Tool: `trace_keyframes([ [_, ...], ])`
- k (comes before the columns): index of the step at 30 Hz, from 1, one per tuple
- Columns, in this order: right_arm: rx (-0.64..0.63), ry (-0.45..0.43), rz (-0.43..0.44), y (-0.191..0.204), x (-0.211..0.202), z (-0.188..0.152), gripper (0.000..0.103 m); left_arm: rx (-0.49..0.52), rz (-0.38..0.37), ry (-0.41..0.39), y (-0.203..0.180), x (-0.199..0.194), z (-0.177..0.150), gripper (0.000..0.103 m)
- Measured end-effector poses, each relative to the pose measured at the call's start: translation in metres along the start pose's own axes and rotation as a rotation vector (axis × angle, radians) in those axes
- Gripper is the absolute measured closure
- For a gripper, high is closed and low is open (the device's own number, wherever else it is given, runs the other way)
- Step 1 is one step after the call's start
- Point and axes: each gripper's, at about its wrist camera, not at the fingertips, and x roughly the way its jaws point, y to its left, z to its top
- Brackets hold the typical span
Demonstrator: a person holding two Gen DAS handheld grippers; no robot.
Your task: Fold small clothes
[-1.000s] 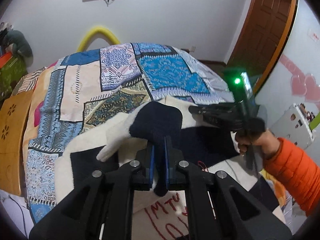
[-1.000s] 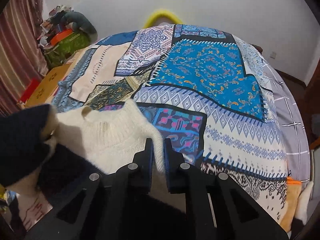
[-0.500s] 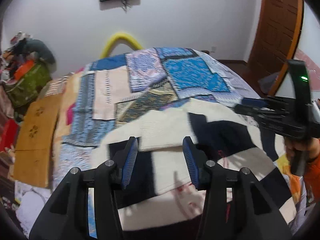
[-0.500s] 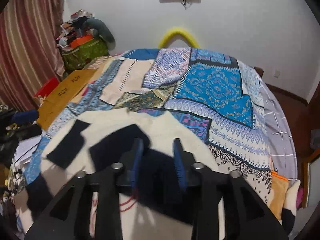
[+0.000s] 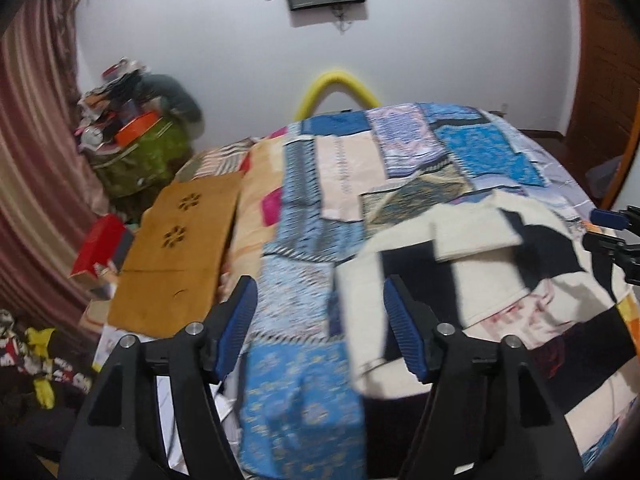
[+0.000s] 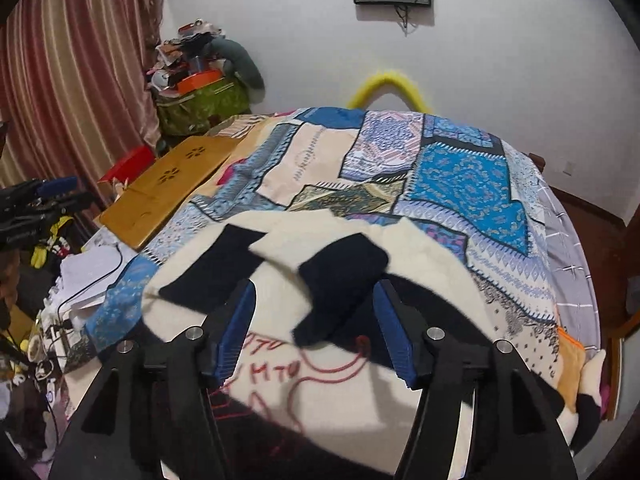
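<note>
L gripper (image 5: 320,320): black frame, blue ribbed pads (image 5: 402,330), pitched steeply down. Jaws wide apart and opening, nothing btwn pads.
R gripper (image 6: 316,328): same build, blue pads (image 6: 236,330), same downward pitch. Jaws apart and opening, nothing gripped.
Cross-views: R gripper tip w/ blue pad at right edge of left wrist view; L gripper at left edge of right wrist view. Both views motion-blurred.
</note>
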Motion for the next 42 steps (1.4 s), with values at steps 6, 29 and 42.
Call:
trace_keyframes([
  [6,-0.028,0.04,-0.008,0.02,0.022,-0.003,0.041,-0.032,0.011,0.04,0.036,0.013,-0.02,0.032],
  [29,-0.064,0.153,-0.197,0.017,0.128,0.017,0.049,-0.004,-0.185,0.25,-0.014,0.125,-0.067,0.031],
  [42,0.077,0.039,-0.195,-0.006,0.095,0.019,0.093,0.007,-0.162,0.305,-0.034,0.148,-0.073,0.031],
])
